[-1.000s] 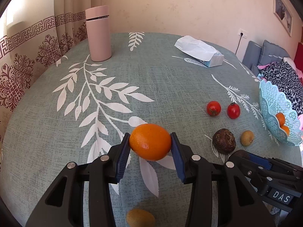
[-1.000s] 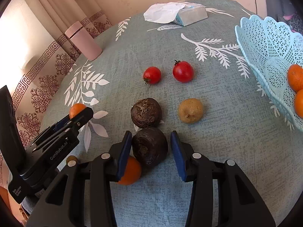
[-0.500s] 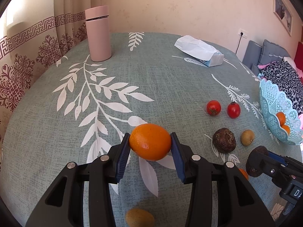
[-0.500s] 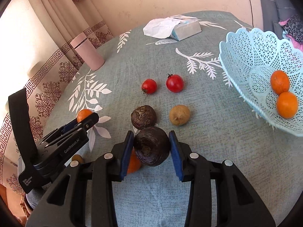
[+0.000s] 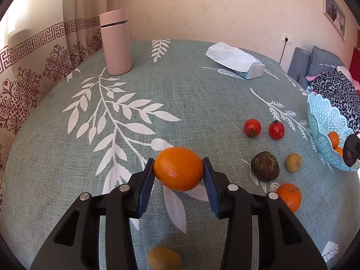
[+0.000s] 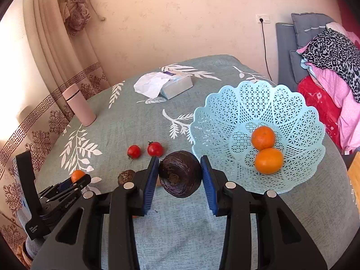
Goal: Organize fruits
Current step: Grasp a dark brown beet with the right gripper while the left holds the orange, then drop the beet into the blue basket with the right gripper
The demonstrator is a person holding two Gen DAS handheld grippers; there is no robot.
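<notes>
Two oranges [image 6: 265, 149] lie in the basket [image 6: 225, 103]; left gripper [image 5: 178, 173] pinches an orange [image 5: 178, 168], right gripper [image 6: 180, 174] pinches a dark fruit [image 6: 180, 173]; six fruits [image 5: 265, 166] wait on the table [image 5: 202, 99].

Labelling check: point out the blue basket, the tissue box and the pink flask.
blue basket [image 6: 225, 103]: right wrist view, bare lattice wall, far side.
tissue box [image 6: 177, 86]: right wrist view, front face.
pink flask [image 5: 117, 49]: left wrist view, mid body.
</notes>
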